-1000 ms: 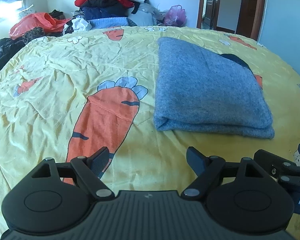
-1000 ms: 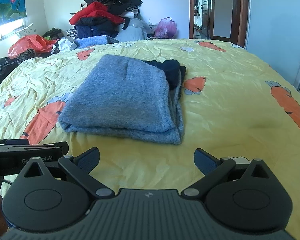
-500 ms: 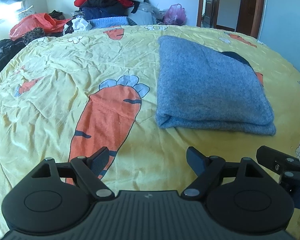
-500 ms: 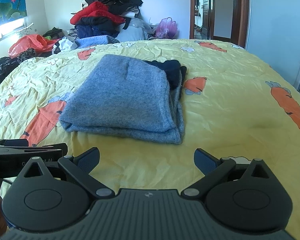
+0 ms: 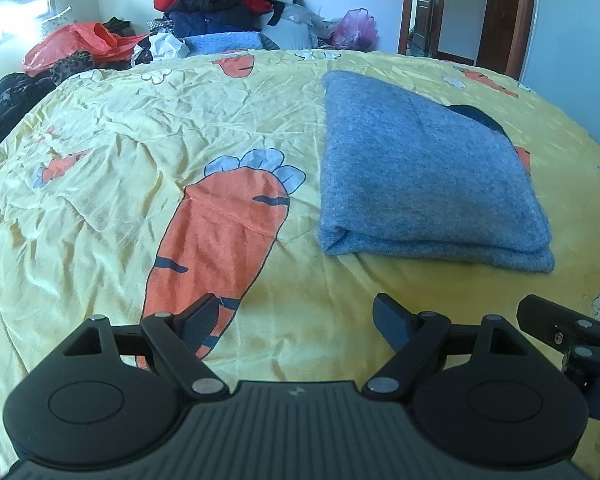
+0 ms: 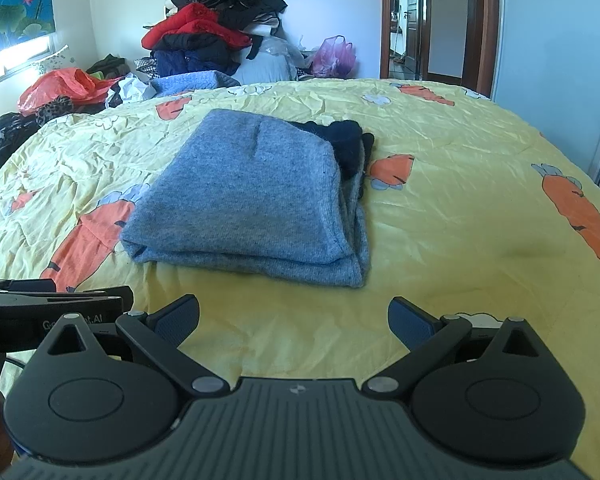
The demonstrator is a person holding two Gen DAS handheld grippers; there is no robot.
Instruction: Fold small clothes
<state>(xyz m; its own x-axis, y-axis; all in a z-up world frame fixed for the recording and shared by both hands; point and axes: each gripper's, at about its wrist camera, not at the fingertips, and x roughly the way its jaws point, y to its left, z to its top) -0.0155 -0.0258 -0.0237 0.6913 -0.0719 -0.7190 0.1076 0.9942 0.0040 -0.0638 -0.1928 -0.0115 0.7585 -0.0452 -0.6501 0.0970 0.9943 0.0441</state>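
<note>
Sweater (image 6: 252, 196) folded | right view shows navy garment (image 6: 346, 144) | left view mostly hides it

Fuzzy grey knit sweater (image 6: 252, 196), crinkled yellow cotton bedspread (image 6: 460, 184), matt black plastic fingers (image 5: 198, 326)

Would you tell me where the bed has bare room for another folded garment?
Left of the grey folded sweater, over the big carrot print, and right of it. The far end is crowded by the clothes pile.
</note>
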